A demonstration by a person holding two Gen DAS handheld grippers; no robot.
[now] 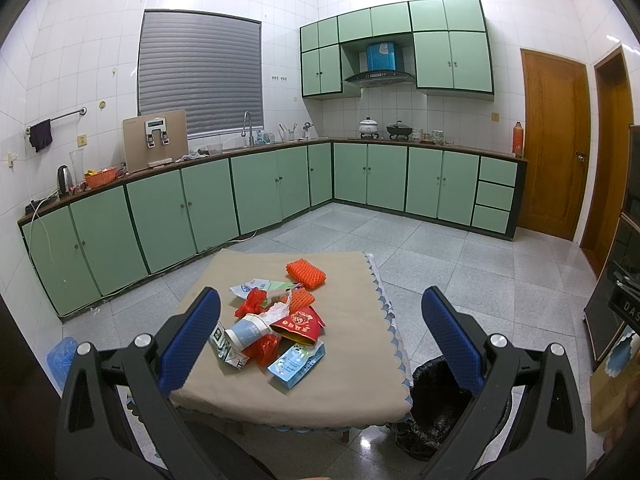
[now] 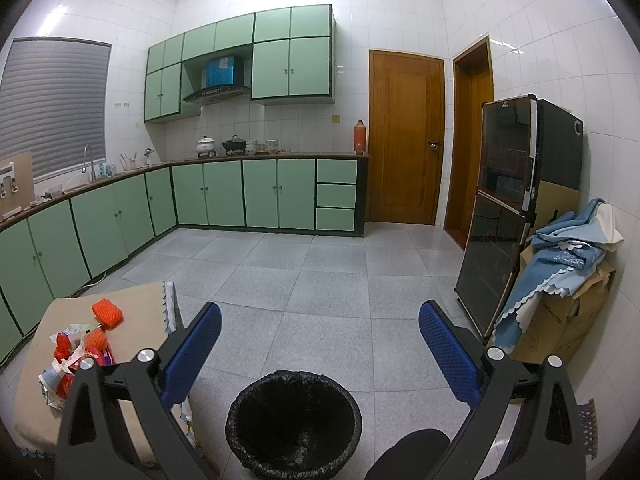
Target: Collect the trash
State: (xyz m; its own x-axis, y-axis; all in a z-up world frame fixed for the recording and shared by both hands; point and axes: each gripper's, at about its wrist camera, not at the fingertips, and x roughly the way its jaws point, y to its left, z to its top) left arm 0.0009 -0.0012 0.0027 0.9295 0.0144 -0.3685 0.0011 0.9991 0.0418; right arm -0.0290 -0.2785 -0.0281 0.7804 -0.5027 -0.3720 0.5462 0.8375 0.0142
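Note:
A heap of trash (image 1: 276, 324) lies on a small table under a beige cloth (image 1: 320, 392): a paper cup (image 1: 246, 330), a red packet (image 1: 298, 322), a light blue pouch (image 1: 294, 364), a small carton (image 1: 228, 350) and two orange foam nets (image 1: 306, 274). My left gripper (image 1: 320, 316) hovers open above and in front of the heap, empty. A bin with a black liner (image 2: 294, 420) stands on the floor right of the table. My right gripper (image 2: 320, 330) hangs open and empty above the bin. The same heap (image 2: 76, 352) shows at the left in the right wrist view.
Green cabinets (image 1: 200, 196) run along two walls under a counter with a sink, kettle and pots. A dark glass-door cabinet (image 2: 508, 208) and a cardboard box (image 2: 560, 320) draped with blue cloth stand at the right. Two wooden doors (image 2: 404, 136) are at the back. Grey tiled floor lies between.

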